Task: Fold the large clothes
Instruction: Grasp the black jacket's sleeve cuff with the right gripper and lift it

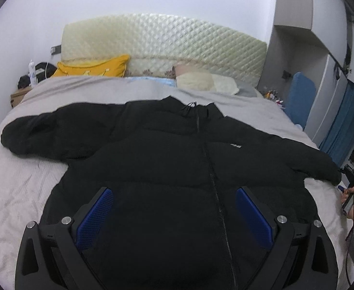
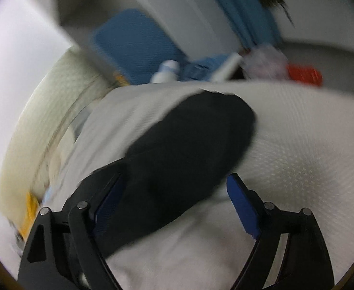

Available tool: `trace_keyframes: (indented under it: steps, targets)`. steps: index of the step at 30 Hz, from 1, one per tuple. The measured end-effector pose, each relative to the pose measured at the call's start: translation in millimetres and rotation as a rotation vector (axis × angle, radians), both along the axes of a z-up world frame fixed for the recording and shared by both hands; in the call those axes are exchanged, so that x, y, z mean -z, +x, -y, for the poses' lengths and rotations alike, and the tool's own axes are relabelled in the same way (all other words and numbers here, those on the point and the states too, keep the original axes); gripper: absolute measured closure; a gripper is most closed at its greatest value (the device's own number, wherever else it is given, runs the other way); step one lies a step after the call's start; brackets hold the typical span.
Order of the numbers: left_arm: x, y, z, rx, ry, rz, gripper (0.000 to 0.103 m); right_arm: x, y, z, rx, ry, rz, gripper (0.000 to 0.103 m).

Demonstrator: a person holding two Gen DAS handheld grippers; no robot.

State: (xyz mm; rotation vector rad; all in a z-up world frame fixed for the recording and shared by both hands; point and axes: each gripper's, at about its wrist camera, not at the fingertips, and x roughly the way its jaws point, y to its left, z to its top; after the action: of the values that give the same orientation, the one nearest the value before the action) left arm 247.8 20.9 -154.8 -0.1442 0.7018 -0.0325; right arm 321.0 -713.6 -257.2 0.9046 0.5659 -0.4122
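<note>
No fold is seen yet: the black jacket (image 1: 177, 149) is laid flat, front up and zipped, on the grey bedspread (image 1: 19, 188), with both sleeves spread. All folding is judged to remain. The left gripper (image 1: 174, 207) is held wide open above the hem, gripping nothing. The right gripper (image 2: 174, 200) is spread wide around the sleeve end (image 2: 196, 140), not closed. A quilted headboard (image 1: 165, 46), pillows and a blurred wardrobe are seen beyond.

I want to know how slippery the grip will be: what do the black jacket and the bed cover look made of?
Black jacket: apparently a matte synthetic shell over puffy filling, judging by its horizontal quilted bulges; probably smooth.
Bed cover: a pale grey woven fabric, seemingly cotton-like, with fine texture and soft creases.
</note>
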Motion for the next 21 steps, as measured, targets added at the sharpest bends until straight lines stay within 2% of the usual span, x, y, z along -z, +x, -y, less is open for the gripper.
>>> trace_keyframes:
  steps: [3,5,10,13,15,21]
  targets:
    - [6,9,-3,-0.025,-0.008,-0.020,0.001,22,10,22,0.050,0.058,0.040,0.017]
    - [6,12,-5,-0.046,0.010,-0.005,0.001,23,17,28,0.069,0.042,0.079,0.020]
    - [8,21,-11,-0.121,0.039,0.015,0.001,23,43,48,0.038,-0.032,0.134,0.058]
    - [1,24,-12,-0.127,0.103,0.054,0.001,10,53,47,0.001,-0.127,0.143,0.079]
    - [-3,25,-14,-0.154,0.151,0.079,0.001,1,56,44,-0.019,-0.183,0.127,0.086]
    - [-2,24,-23,-0.138,0.140,0.050,0.001,-31,55,47,-0.034,-0.317,0.094,0.090]
